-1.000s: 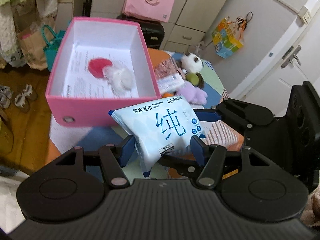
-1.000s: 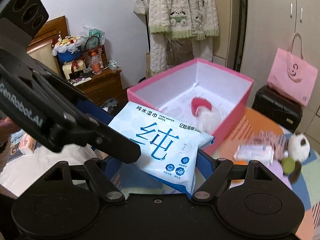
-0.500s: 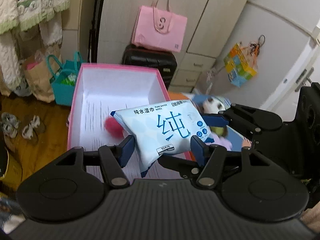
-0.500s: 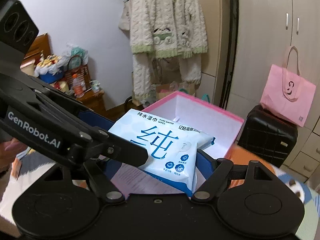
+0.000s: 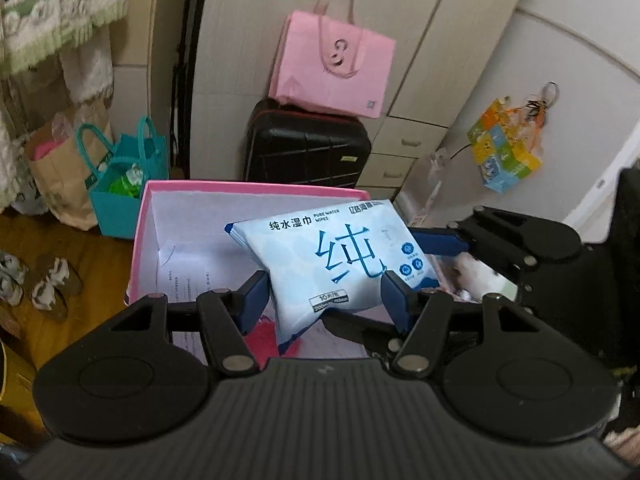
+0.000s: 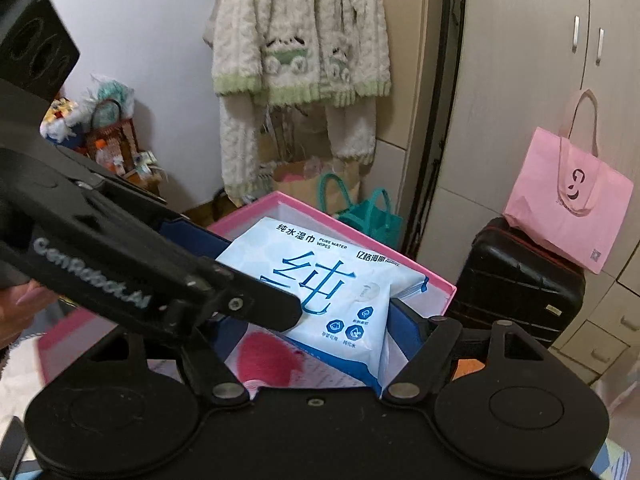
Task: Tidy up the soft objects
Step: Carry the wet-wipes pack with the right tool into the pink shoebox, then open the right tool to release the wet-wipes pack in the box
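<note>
Left gripper (image 5: 324,294): blue fingers (image 5: 253,298) clamped on the lower end of the wet-wipe pack (image 5: 340,258), one pad on each side edge. Right gripper (image 6: 320,332): reaches in from the opposite side; its fingers (image 6: 402,328) straddle the same pack and have just been closing, far finger against the pack's edge, near finger hidden behind the left gripper's arm, so full contact cannot be confirmed.

Pack is held tilted in the air, directly above the open pink box (image 5: 138,248).

Inside the box, under the pack: printed paper lining, a red soft item (image 6: 266,356) near the front wall.

Beyond the box: teal bag (image 5: 120,184) at its far left, black suitcase (image 5: 306,148) behind it, pink tote (image 5: 332,68) on top of the suitcase.
</note>
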Action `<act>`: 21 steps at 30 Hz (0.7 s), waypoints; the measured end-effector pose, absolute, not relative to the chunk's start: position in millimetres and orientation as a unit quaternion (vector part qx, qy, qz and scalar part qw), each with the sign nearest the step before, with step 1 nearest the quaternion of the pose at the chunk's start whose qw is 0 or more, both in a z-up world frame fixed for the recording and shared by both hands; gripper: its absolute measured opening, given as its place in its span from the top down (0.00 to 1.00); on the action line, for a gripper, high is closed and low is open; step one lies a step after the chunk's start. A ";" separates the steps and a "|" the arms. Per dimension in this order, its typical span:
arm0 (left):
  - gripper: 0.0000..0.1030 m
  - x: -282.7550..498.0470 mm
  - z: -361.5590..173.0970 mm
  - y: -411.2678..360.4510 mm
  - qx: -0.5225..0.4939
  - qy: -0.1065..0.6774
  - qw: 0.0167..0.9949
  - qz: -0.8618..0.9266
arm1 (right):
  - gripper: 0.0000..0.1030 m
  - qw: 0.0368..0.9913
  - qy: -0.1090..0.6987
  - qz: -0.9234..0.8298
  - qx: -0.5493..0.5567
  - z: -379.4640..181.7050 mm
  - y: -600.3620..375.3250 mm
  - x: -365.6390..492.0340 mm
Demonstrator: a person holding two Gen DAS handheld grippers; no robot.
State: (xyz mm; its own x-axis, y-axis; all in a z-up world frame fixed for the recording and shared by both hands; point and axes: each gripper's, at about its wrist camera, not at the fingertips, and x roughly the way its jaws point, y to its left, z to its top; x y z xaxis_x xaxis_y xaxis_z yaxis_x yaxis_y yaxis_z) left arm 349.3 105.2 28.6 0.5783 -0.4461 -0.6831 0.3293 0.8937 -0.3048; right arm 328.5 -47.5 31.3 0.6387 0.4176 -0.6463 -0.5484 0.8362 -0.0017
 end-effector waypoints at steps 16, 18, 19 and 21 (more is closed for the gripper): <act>0.43 390.1 -11.2 107.2 -0.056 0.433 0.881 -0.185 | 0.30 0.879 0.383 0.249 -0.137 -11.1 -27.9 365.3; 0.43 390.0 -9.9 103.8 -0.040 0.421 0.890 -0.170 | 0.34 0.881 0.381 0.244 -0.141 -12.7 -27.0 365.3; 0.43 389.3 -9.3 103.3 -0.036 0.415 0.894 -0.166 | 0.34 0.882 0.378 0.241 -0.144 -13.1 -26.3 364.1; 0.43 386.9 -6.8 105.1 -0.032 0.408 0.899 -0.157 | 0.34 0.884 0.375 0.239 -0.145 -11.9 -26.5 360.8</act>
